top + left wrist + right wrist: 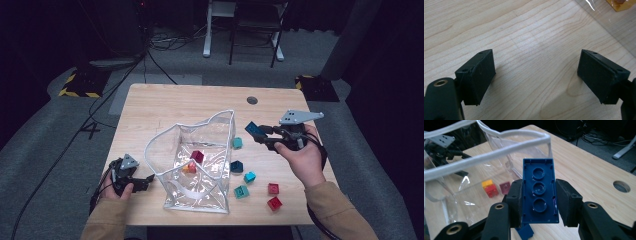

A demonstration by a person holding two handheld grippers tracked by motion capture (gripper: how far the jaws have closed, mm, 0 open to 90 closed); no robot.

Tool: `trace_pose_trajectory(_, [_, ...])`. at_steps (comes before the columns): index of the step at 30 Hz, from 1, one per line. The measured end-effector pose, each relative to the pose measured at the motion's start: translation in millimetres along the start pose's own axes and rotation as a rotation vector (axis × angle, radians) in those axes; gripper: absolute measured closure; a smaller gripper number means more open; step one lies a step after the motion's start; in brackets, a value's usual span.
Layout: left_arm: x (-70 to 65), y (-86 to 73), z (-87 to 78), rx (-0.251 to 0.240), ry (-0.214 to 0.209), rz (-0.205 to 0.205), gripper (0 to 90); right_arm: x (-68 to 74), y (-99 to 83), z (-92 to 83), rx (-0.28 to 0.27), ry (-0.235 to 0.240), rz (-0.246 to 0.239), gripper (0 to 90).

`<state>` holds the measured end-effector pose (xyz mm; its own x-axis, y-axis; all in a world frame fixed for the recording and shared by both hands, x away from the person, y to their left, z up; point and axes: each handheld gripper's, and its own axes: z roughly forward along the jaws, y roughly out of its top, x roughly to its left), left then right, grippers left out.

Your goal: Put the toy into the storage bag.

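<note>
Standing by the table, I took the work to be about a third done: toy bricks were going into the clear bag, and more lay outside it than inside.

The right gripper was clamped on a long blue brick, jaws pressed to its two long sides, its hollow underside with three round sockets facing the camera. It hung just to the right of the bag's white-trimmed rim, near the top corner of the opening, not yet over it. I judged this to be the carrying step, with the drop into the bag yet to come.

Inside the bag lay a dark red brick and, just beside it, a small orange and yellow one; the right gripper view showed them through the clear wall.

Outside, to the right of the bag, six pieces waited on the wood: a teal one close to the bag's upper corner, a dark blue one against its side, two more teal ones nearer the front edge, and two red ones farthest from the bag.

The left gripper rested low at the bag's left front corner, jaws spread wide with bare wood between them, gripping nothing.
</note>
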<state>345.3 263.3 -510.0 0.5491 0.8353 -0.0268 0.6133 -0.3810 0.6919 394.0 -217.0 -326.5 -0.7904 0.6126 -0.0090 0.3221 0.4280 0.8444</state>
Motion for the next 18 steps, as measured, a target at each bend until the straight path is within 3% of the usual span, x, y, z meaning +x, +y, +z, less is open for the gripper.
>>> trace_pose_trajectory(18, [0.0, 0.0, 0.0, 0.001, 0.001, 0.001, 15.0, 28.2, 54.8, 11.8, -0.051, 0.078, -0.064, 59.3])
